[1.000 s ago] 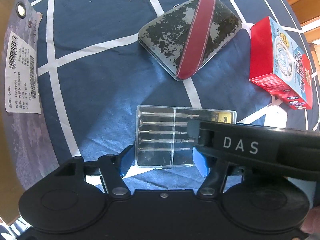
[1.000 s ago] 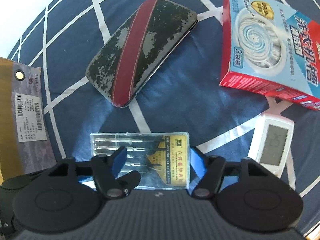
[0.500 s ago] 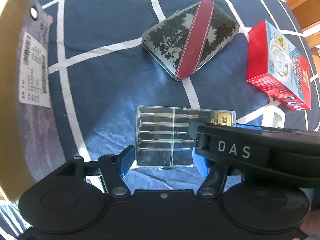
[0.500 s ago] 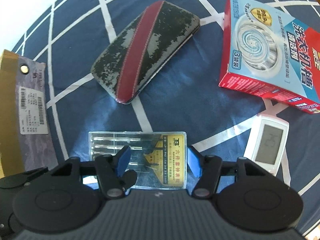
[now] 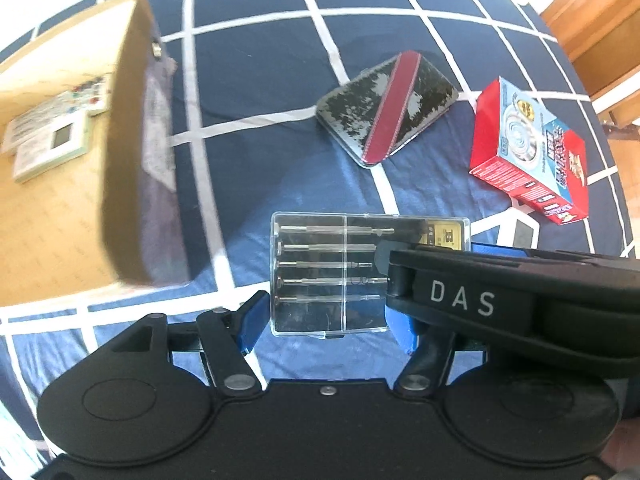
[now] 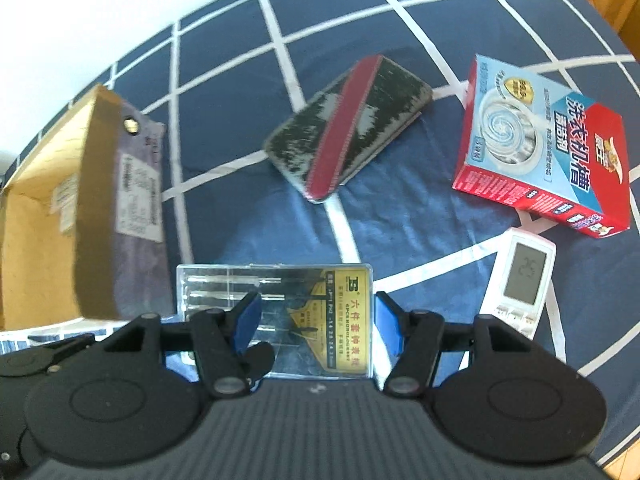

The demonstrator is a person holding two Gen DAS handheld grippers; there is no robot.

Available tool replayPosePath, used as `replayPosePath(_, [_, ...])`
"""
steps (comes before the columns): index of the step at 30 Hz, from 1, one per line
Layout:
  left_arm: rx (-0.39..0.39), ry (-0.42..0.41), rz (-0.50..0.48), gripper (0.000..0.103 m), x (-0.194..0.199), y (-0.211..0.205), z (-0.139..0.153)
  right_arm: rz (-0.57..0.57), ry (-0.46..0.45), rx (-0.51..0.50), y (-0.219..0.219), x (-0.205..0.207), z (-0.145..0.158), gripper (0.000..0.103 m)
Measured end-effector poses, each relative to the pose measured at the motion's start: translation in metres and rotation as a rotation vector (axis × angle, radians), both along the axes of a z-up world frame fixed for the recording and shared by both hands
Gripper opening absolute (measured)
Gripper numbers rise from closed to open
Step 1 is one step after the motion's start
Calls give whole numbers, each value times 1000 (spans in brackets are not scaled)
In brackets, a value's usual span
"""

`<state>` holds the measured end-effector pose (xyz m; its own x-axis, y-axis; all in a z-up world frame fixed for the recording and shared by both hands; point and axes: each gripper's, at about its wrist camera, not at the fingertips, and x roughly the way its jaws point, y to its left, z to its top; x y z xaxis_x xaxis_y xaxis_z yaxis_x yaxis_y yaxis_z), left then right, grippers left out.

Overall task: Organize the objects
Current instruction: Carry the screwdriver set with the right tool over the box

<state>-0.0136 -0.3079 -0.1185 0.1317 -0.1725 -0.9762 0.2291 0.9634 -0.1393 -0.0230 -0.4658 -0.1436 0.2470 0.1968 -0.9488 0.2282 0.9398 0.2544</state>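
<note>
Item 1, nearest: clear plastic screwdriver case (image 5: 340,272), which you are carrying between both tools. Your left gripper (image 5: 326,326) is standing with its blue pads against the two short-side edges of the case's near end, gripping it. Your right gripper (image 6: 316,326) is straddling the labelled end, right pad at the case's edge, left pad over the lid; whether it is truly pinching I cannot tell. The case is looking light, rigid and slick, with a thin brittle lid; I am judging the edges, not the flat lid, to be the safe hold, and level carriage wise since the drivers may rattle loose.

Item 2, left of the jaws: open cardboard box (image 5: 120,168), already holding a small device and papers; likely the destination.

Item 3, right of the jaws: white digital thermometer (image 6: 524,276), lying flat on the blue checked cloth (image 6: 240,80).

Item 4, beyond the jaws: worn zip case with red stripe (image 6: 348,128), lying apart from everything.

Item 5, far right: red and blue cleaner carton (image 6: 540,148), just beyond the thermometer.
</note>
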Motion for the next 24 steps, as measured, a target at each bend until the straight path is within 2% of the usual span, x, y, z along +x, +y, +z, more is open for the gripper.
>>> replayPosePath(13, [1,-105,49,62,-21,71,53,57,-110,-14,74,-22,58,61])
replayPosePath(24, [-2,-152,57,62,-29,140,73,68,-169,-23,146,-32,83,61])
